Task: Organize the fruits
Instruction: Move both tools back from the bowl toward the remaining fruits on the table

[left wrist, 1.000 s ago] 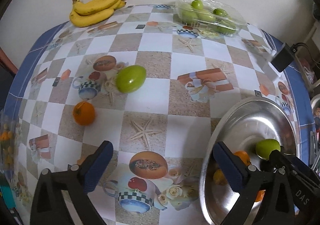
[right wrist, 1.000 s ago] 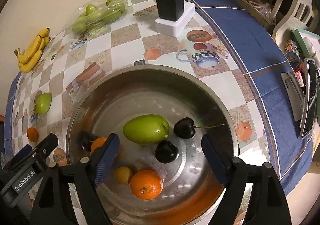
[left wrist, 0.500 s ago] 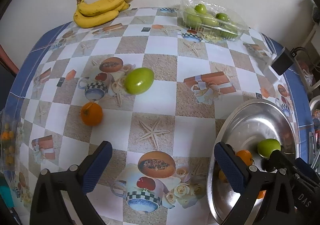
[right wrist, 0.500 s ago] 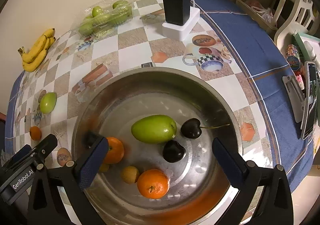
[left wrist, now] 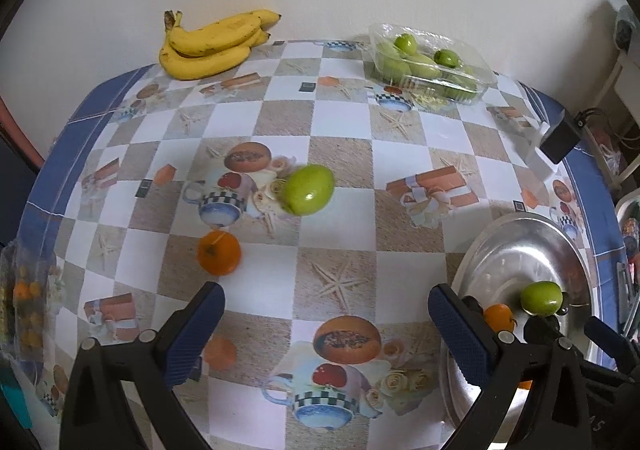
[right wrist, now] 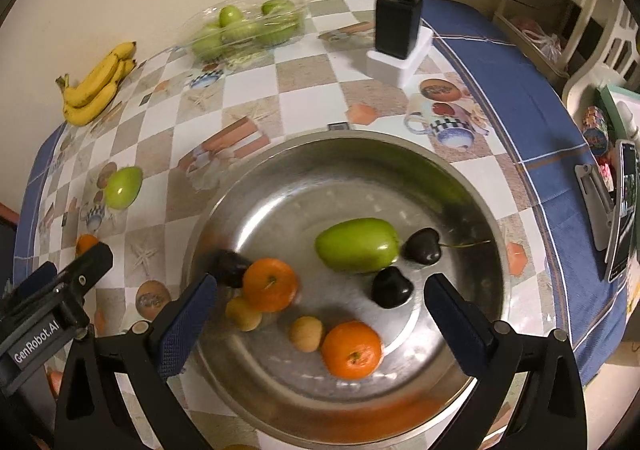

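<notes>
My right gripper is open above the steel bowl, with nothing between its pads. In the bowl lie a large green fruit, two oranges, three dark cherries and two small tan fruits. My left gripper is open and empty over the checked tablecloth, left of the bowl. Beyond it on the cloth lie a loose orange and a green fruit. Both also show in the right wrist view, the orange and the green fruit.
A bunch of bananas and a clear plastic box of green fruits sit at the far edge by the wall. A black charger on a white block stands behind the bowl. A bag of small orange fruits lies at the left edge.
The right jaws have spread wider, and the orange by the left finger now lies in full view in the bowl. Both grippers have drawn back slightly, so more of the table shows.
</notes>
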